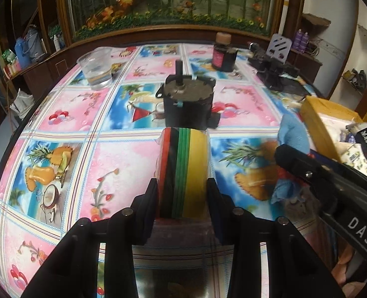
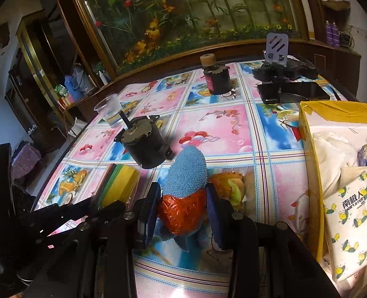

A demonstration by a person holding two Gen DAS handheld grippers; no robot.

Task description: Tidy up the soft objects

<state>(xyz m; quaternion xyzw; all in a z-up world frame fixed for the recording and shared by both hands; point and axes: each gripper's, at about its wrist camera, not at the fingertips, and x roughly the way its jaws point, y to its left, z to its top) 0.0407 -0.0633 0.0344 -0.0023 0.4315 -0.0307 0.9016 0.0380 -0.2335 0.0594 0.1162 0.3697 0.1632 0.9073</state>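
Sponges [image 1: 183,171], a wrapped stack in red, black, green and yellow, stand on edge between the pads of the left tongs [image 1: 182,200]. Both pads press the stack's flat faces, so we read a firm hold at a narrow opening. Its lower edge looks at or just above the worktop [image 1: 66,114]; we cannot tell if it is lifted clear.

Right tongs [image 2: 183,209] are clamped on a blue knitted cloth [image 2: 184,176] with an orange-red wrapper around its middle. The blue end sticks out toward 12 o'clock past the fingertips; the rest hangs below the pads.

Step in hand, as we judge it: both soft items are gripped and carried, with delivery pending. The yellow box [image 2: 307,134] at 3 o'clock in the right wrist view already holds tissue packs and white cloth, so it looks like the collecting place.

Next move calls for:
- swinging the right tongs toward 3 o'clock, over the box wall, then releasing;
- following with the left tongs, which must cross more worktop to get there;
- keeping clear of the black motor [image 1: 187,104] standing at 12 o'clock just beyond the sponges.

From the left wrist view the right tongs sit at 4 o'clock, near, not touching.
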